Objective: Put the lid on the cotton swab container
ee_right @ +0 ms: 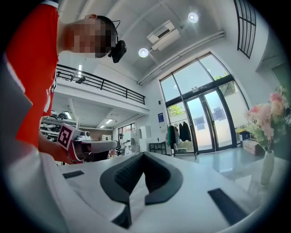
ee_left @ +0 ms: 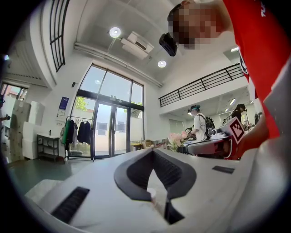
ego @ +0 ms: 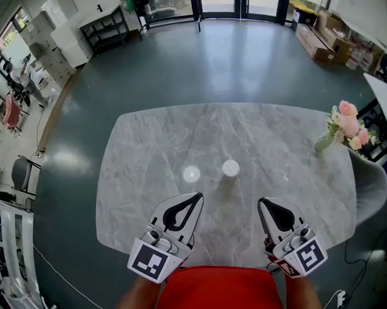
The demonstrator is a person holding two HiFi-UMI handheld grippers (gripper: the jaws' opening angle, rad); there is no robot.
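The left claw (ego: 197, 197) and the right claw (ego: 263, 201) are both held low over the near part of a pale grey marbled counter (ego: 149, 149), side by side and well apart, tips pointing away from the person. Each is clenched on nothing. In the left gripper view the dark pads meet at the tips and only a leaf-shaped gap stays behind them, and the right gripper view shows the same.

The cotton swab container (ego: 230, 168), a small white cylinder, stands upright near the middle of the counter, beyond the claws and roughly between their two lines. The lid (ego: 191, 174), a flat pale disc, lies on the counter just to the left of the container and apart from it, straight ahead of the left claw's tips. Neither claw touches either one (the lid is not on the container).

At the counter's far right edge stands a vase of pink flowers (ego: 345, 127), with a grey chair (ego: 371, 188) just beside that edge. The person's red shirt (ego: 214, 291) fills the bottom of the head view, and a dark grey floor (ego: 247, 64) runs to glass doors at the back
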